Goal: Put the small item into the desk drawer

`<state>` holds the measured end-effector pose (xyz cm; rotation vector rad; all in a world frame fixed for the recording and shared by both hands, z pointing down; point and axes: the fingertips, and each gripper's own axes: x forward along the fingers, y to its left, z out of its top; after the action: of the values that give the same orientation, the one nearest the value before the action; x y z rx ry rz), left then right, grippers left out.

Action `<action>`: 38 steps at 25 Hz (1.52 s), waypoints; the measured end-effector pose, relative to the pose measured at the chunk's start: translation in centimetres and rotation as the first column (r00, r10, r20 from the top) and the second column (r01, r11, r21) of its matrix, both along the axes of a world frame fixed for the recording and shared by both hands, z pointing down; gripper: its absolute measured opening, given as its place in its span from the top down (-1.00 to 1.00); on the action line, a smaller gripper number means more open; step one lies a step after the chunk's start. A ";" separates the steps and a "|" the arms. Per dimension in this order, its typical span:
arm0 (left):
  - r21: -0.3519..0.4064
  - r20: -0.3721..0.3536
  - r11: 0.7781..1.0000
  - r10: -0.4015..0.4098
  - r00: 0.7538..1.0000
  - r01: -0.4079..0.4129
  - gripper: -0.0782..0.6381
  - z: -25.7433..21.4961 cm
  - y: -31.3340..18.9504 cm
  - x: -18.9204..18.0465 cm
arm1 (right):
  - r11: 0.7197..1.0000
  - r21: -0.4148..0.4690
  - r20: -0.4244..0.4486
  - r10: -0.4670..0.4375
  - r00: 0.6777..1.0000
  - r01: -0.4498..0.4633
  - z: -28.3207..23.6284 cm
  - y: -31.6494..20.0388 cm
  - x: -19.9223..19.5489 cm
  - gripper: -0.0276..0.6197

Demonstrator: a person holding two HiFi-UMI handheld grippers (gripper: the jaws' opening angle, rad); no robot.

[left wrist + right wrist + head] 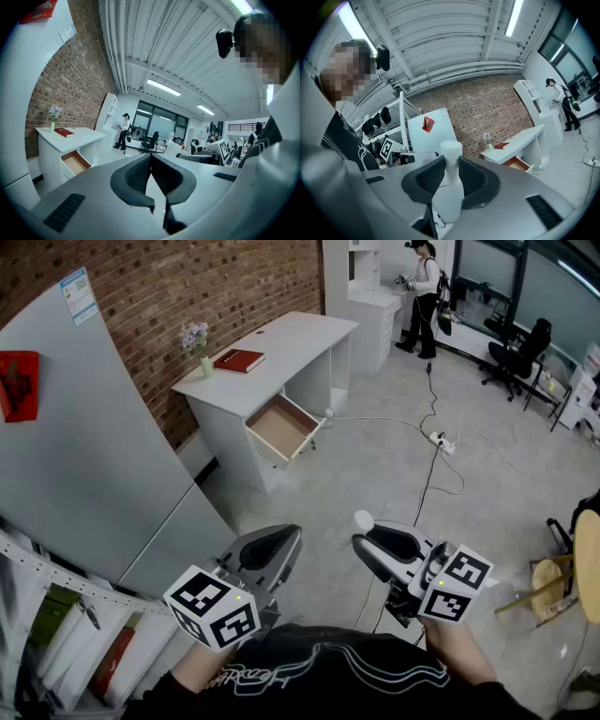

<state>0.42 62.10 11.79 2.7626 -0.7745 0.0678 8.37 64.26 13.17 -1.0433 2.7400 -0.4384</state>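
My right gripper (361,538) is shut on a small white bottle (449,180); its round cap (364,520) sticks out past the jaws, and the black pads squeeze its neck. The left gripper (286,542) is shut with nothing between its pads (151,171). Both are held low in front of the person's body. Across the floor stands the white desk (291,338) against the brick wall, with its drawer (283,427) pulled open and showing a bare wooden bottom. The drawer (74,162) also appears far left in the left gripper view, and the desk (520,138) shows at right in the right gripper view.
On the desk lie a red book (239,360) and a small vase of flowers (197,343). Cables and a power strip (439,439) cross the floor. A person (424,296) stands at the far cabinet. A large white panel (84,456) rises at left, a wooden chair (553,582) at right.
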 end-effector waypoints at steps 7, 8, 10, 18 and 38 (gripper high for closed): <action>0.001 -0.008 1.000 0.010 1.000 -0.010 0.72 -0.4 1.2 1.1 | 1.000 0.013 -0.009 0.007 1.000 -0.007 -0.6 1.2 1.0 0.59; 0.006 -0.004 1.000 0.015 1.000 -0.015 0.72 -0.5 1.3 1.4 | 1.000 0.016 -0.009 0.010 1.000 -0.010 -0.7 1.3 1.2 0.59; 0.021 0.005 0.999 0.026 1.000 -0.026 0.72 -0.6 1.5 1.8 | 1.000 0.020 -0.006 0.018 1.000 -0.018 -0.8 1.4 1.8 0.59; 0.012 0.013 1.000 0.022 1.000 -0.022 0.72 -0.4 -0.3 2.4 | 1.000 0.008 -0.018 0.030 0.999 -0.030 -0.3 -0.4 2.5 0.59; -0.124 -0.018 0.992 0.036 0.999 -0.038 0.72 5.5 -19.8 2.0 | 0.991 -0.122 -0.014 0.060 0.998 -0.061 4.7 -19.4 2.3 0.59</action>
<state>2.46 42.32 17.31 2.6570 -0.6911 0.0981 10.65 44.81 17.89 -1.1571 2.7115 -0.5996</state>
